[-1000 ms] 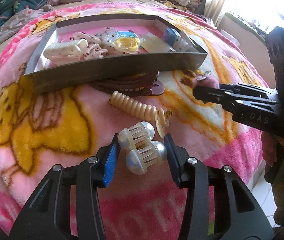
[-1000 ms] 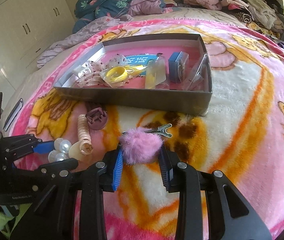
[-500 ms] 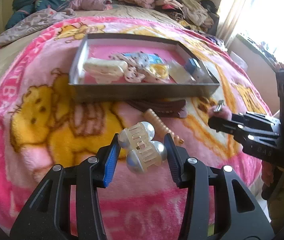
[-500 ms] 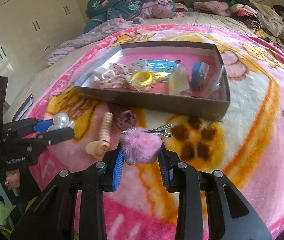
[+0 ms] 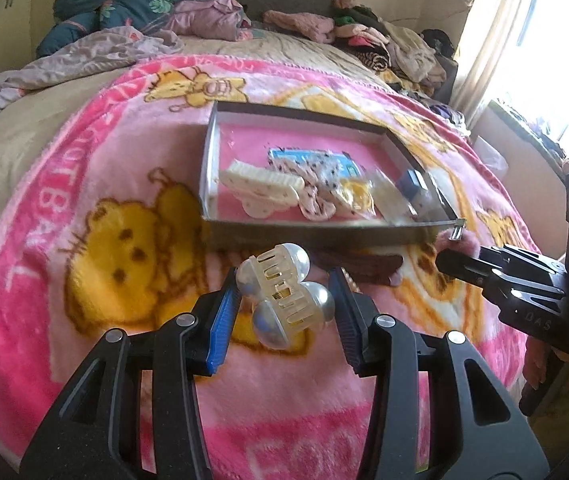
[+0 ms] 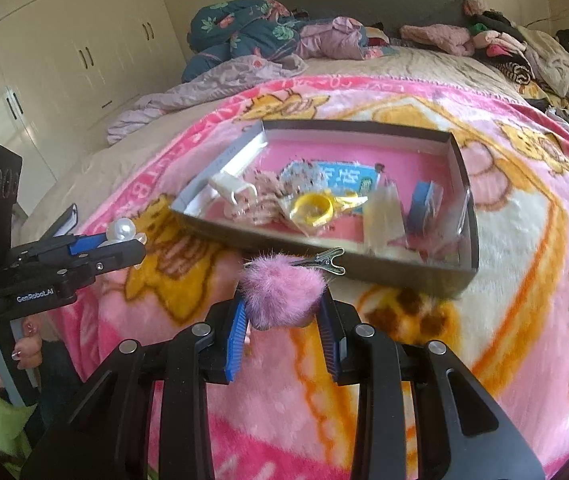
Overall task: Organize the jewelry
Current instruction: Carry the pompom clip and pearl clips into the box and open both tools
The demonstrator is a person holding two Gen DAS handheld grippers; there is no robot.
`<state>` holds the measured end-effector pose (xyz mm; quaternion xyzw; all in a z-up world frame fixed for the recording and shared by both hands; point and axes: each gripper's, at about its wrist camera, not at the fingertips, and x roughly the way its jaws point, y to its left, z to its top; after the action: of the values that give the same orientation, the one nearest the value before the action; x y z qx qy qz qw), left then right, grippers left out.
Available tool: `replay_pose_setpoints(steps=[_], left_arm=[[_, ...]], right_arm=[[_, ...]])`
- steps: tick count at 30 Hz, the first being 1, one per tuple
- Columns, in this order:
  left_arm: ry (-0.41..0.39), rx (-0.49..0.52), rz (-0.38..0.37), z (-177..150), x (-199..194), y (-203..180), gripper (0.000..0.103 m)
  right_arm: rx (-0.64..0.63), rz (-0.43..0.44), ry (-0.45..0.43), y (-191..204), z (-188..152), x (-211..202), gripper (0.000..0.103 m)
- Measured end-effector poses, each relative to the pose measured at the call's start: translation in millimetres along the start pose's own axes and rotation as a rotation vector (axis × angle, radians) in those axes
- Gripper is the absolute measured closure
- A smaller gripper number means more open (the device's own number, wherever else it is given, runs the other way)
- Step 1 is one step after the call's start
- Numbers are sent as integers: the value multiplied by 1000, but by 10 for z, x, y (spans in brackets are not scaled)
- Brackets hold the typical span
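My left gripper [image 5: 284, 300] is shut on a cream hair claw with pearl balls [image 5: 284, 300], held above the pink blanket in front of the grey box [image 5: 308, 236]. My right gripper [image 6: 282, 300] is shut on a pink fluffy pom-pom hair clip [image 6: 280, 292] with a metal clip end, held in front of the box's near wall [image 6: 364, 264]. The box holds a white hair claw [image 5: 260, 190], a yellow ring in a bag [image 6: 312, 210], a blue card and small packets. Each gripper shows in the other's view: the right gripper [image 5: 460, 264] and the left gripper [image 6: 124, 240].
A dark brown hair clip [image 5: 364, 266] lies on the blanket just before the box. The pink cartoon blanket [image 5: 104, 240] covers the bed. Piled clothes [image 6: 268, 36] lie at the far end, wardrobes [image 6: 64, 60] stand at left and a window at right.
Both grippers have lifted higher and drawn back, still holding their clips. The box now appears farther and lower in both views. The beige spiral hair tie has gone behind the left gripper.
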<state>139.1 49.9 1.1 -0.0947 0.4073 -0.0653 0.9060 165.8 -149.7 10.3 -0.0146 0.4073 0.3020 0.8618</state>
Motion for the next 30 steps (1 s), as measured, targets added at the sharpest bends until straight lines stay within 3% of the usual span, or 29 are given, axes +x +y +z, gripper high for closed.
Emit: replay_pose_setpoints(steps=[30], left_arm=[[-26,30,-19,726,296,-99,67]], right_arm=[[32,-55,-66,-427,492,70,73]])
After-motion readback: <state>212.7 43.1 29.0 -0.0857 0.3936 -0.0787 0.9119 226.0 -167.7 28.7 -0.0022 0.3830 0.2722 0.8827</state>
